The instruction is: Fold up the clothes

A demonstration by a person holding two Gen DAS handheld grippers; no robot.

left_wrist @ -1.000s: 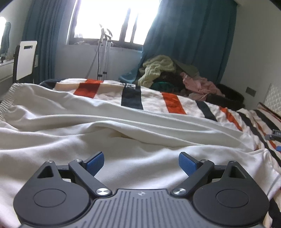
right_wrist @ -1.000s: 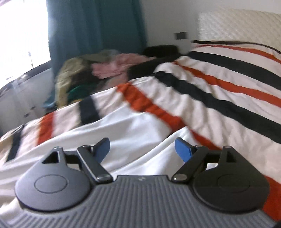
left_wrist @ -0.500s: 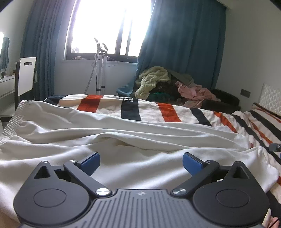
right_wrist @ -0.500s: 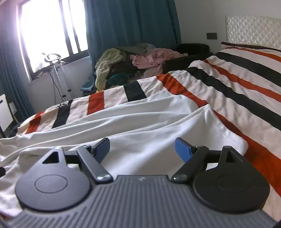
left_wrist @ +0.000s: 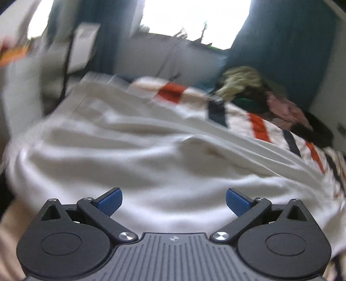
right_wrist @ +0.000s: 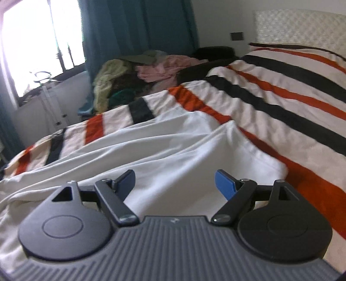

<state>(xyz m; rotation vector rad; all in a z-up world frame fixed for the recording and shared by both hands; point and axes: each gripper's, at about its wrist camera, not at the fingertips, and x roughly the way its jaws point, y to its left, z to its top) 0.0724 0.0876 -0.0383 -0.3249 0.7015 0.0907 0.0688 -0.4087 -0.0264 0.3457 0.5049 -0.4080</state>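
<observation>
In the left wrist view, which is smeared with motion blur, the left gripper [left_wrist: 174, 201] hangs over a white garment [left_wrist: 151, 164] spread across the near half of the bed. Its jaws stand spread wide, with only loose cloth showing below the gap and neither blue pad pressing on anything. The garment lies in long soft folds that run from near left to far right. Beyond it the striped bedcover [left_wrist: 257, 127], cream with orange and black bands, reaches the far edge. A heap of clothes [left_wrist: 248, 86] sits past that edge at the far right, before a blue curtain [left_wrist: 285, 49]. A bright window [left_wrist: 194, 19] fills the far middle.

In the right wrist view, sharper, the right gripper [right_wrist: 175, 183] also hovers above the white garment [right_wrist: 173, 155], its jaws well apart and empty. The garment's edge ends in a rounded corner near the right, lying on the striped bedcover [right_wrist: 281, 93], which stretches far right to a quilted headboard [right_wrist: 298, 28]. The heap of clothes [right_wrist: 138, 75] is at the far middle, with the blue curtain [right_wrist: 138, 28] behind it and the window [right_wrist: 36, 47] at far left.
</observation>
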